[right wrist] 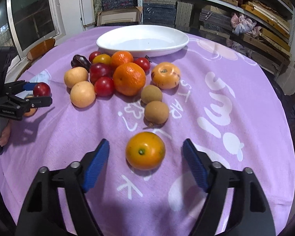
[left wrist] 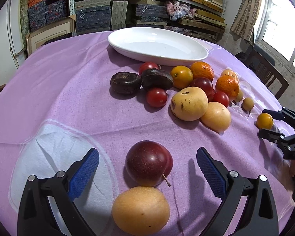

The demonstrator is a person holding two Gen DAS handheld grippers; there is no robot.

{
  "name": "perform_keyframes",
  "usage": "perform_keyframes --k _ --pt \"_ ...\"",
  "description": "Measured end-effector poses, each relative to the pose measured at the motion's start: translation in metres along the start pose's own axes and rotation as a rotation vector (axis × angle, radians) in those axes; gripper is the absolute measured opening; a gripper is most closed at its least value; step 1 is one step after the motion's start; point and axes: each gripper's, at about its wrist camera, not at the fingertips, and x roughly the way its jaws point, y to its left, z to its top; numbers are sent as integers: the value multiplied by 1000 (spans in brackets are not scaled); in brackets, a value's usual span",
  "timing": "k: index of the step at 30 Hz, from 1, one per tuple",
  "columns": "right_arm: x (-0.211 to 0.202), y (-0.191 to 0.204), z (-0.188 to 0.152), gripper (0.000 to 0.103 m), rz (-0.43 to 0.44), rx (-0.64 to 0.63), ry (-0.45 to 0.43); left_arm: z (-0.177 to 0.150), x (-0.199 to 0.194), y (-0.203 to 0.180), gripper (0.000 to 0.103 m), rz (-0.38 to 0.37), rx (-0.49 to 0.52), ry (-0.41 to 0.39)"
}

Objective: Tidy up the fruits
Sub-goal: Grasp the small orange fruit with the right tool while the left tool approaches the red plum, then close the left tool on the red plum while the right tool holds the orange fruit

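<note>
Left view only: pale fruit (left wrist: pixel 140 209) below plum (left wrist: pixel 149 163).

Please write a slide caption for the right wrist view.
Open right gripper straddles a yellow-orange fruit, not touching; white dish empty.

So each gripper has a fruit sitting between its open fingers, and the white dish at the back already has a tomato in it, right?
Not quite: the white dish holds no fruit, as the right wrist view shows. The rest stands: a plum lies between the left gripper fingers, a yellow-orange fruit between the right gripper fingers.
</note>
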Motion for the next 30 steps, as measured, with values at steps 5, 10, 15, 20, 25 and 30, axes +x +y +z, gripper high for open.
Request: perform_keyframes --k 5,10,15,20,25,30 --pt "1 -6 -4 48 31 10 -6 -1 0 -1 100 3 2 -4" --pt "-1 0 -9 38 24 0 -25 -1 2 -4 100 20 18 4" --pt "-19 -2 -11 38 32 36 -73 -1 -1 -3 100 -6 9 -8" --pt "-23 -9 -14 38 29 82 -99 -1 -17 -11 100 -27 42 -105" --pt "-23 -12 -15 38 42 100 -97 1 -17 -21 100 -29 91 -117" --pt "-22 -14 -14 38 48 114 -94 4 -3 -13 73 -49 58 -39"
